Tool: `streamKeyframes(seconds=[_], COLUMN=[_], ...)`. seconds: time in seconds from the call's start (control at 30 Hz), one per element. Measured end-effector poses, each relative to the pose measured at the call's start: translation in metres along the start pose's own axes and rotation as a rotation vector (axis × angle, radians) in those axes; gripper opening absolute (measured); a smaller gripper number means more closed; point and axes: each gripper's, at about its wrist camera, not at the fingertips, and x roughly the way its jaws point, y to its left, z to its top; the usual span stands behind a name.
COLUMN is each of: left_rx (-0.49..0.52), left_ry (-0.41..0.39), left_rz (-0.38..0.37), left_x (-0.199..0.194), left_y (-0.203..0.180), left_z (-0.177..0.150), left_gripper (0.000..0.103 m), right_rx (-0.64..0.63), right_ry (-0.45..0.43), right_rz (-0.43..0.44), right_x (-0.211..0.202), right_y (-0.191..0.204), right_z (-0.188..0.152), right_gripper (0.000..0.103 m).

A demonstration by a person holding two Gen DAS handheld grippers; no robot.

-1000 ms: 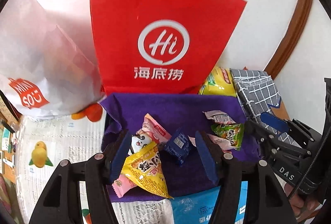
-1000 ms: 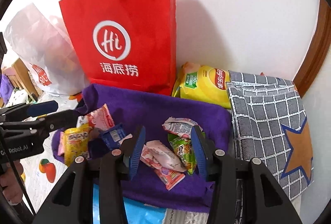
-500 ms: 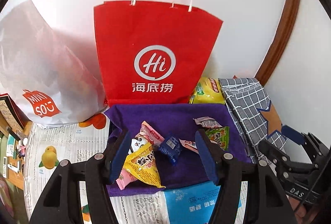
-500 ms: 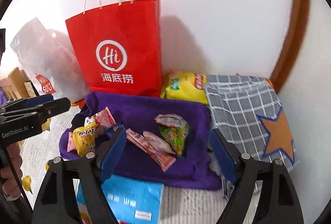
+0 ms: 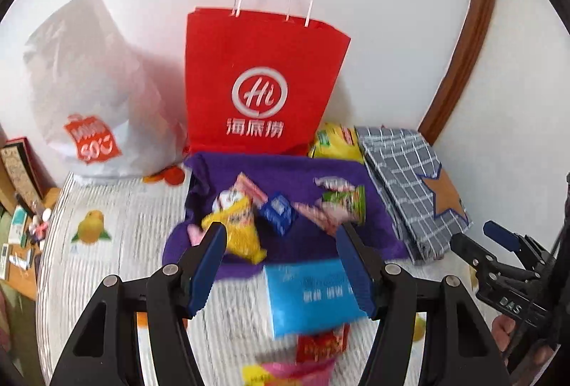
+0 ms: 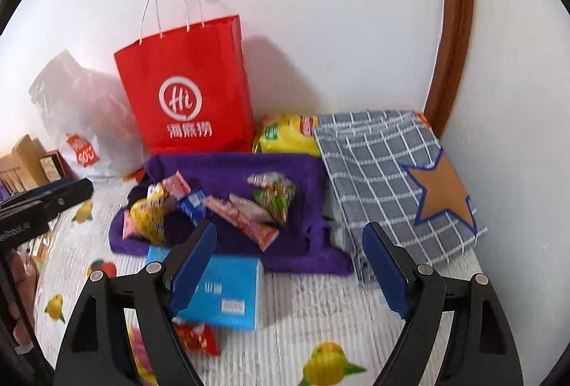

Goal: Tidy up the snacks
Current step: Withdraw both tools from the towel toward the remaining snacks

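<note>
Blue-padded jaws on both grippers were spread wide with nothing between them; the left gripper (image 5: pixel 281 265) and right gripper (image 6: pixel 290 266) both hung above the fruit-print tablecloth (image 6: pixel 320 311). Just past them lay a blue packet (image 6: pixel 228 293), touching the near edge of the purple cloth (image 6: pixel 228 172). Snacks sat piled on that cloth: yellow packet (image 5: pixel 238 229), small blue packet (image 5: pixel 278 213), green packet (image 6: pixel 276 197). Behind stood the red paper bag (image 5: pixel 260 79), pretty blurry overall.
</note>
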Motion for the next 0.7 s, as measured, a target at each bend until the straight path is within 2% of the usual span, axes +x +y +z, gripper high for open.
streamKeyframes(seconds=[0.1,0.23,0.37,0.5,0.63,0.7], left_rx=[-0.001,-0.012,-0.037,-0.056,-0.037,-0.037], left_ry=[0.007,-0.001,-0.001,0.006,-0.023,-0.023], left_rz=[0.015,0.043,0.049,0.051,0.093,0.12], left_x=[-0.009,-0.021,-0.033,-0.042,-0.054,-0.059], left_y=[0.003,0.009,0.017,0.022,0.022,0.021], left_z=[-0.014,-0.031,-0.045,-0.058,-0.069,-0.073], left_gripper=[0.062,0.062,0.062,0.062,0.062,0.069], right_rx=[-0.016,-0.025,-0.027,-0.015,-0.023,-0.018], right_ry=[0.013,0.063,0.032,0.019,0.022,0.027], right_rz=[-0.022,0.017,0.013,0.052,0.087,0.112], right_x=[-0.005,-0.005,-0.01,-0.013,-0.018,-0.021], right_y=[0.002,0.003,0.005,0.005,0.01,0.012], right_z=[-0.017,-0.036,-0.053,-0.065,-0.071,-0.074], right_gripper=[0.084,0.084,0.084,0.084,0.084,0.084])
